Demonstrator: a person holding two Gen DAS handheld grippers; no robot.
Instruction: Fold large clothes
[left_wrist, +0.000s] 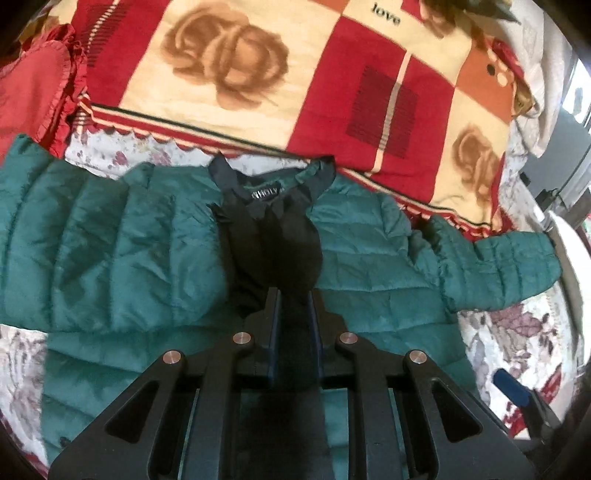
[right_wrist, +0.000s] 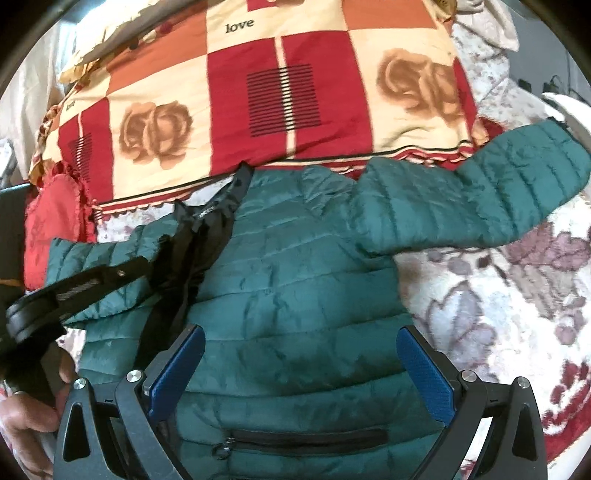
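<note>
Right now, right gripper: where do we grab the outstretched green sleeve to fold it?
Take the sleeve near its cuff end, coming from above with the fingers across its width. It lies flat and straight out from the jacket, clear of the blanket's edge, so the cuff folds inward easily.

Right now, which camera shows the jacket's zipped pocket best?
The right wrist view: the zipped pocket lies in plain sight low on the green jacket, between the open right gripper fingers. The left wrist view shows none of it.

Green puffer jacket (right_wrist: 295, 295), spread flat, sleeves out
</note>
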